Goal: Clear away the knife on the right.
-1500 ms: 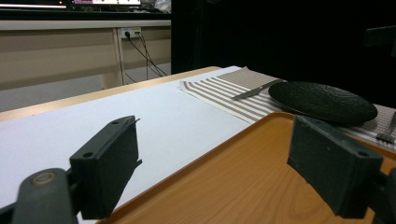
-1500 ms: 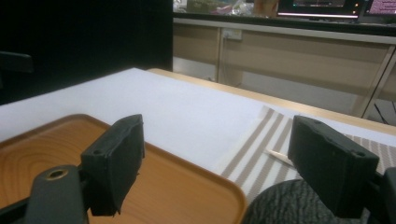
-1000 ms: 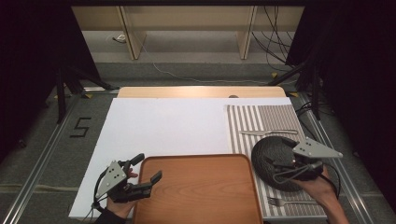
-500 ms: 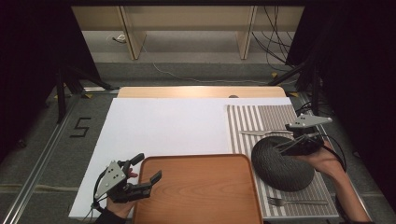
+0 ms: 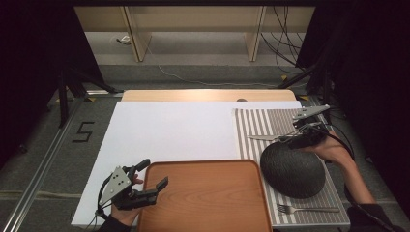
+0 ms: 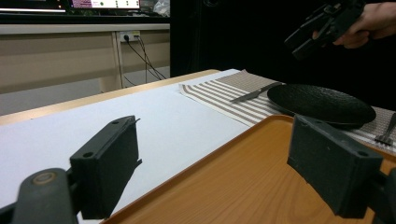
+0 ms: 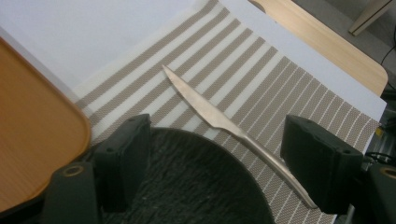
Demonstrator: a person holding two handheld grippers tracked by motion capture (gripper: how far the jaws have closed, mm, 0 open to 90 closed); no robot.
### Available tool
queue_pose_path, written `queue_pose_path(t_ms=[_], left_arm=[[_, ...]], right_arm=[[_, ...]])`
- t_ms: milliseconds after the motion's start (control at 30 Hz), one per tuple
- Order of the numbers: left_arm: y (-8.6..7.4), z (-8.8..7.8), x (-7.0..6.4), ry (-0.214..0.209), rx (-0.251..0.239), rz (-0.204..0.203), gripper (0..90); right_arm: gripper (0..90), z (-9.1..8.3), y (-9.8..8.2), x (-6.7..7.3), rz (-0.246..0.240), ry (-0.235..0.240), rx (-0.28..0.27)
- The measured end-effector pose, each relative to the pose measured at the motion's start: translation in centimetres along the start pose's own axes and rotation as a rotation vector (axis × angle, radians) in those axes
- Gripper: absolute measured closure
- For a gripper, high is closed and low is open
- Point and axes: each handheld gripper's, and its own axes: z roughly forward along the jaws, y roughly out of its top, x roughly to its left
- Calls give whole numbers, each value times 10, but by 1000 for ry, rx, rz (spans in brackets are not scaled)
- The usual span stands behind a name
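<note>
The left gripper (image 5: 153, 176), jaws apart and empty, rests at the orange wooden tray's (image 5: 208, 198) 9 o'clock edge. At the tray's 3 o'clock lies the dark textured round plate (image 5: 291, 169); over its 12 o'clock rim hovers the right gripper (image 7: 218, 172), jaws spread wide. The slim metal knife (image 7: 224, 126) lies on the striped placemat (image 5: 270, 123) just beyond that rim, its handle running between the jaws; lower squarely over the handle before closing. Whether the handle touches the rim is unclear, and the metal fork (image 5: 307, 209) is barely legible
</note>
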Motion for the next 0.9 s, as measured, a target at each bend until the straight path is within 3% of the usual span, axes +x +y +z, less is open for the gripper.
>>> queue_pose_path(t_ms=[500, 733, 900], left_arm=[[0, 0, 1, -3, -2, -7, 158], [0, 0, 0, -5, -6, -5, 158], [0, 0, 0, -4, -4, -9, 159]], right_arm=[[263, 28, 7, -31, 25, -27, 116], [285, 54, 3, -44, 30, -16, 214], [298, 68, -1, -50, 34, -17, 252]])
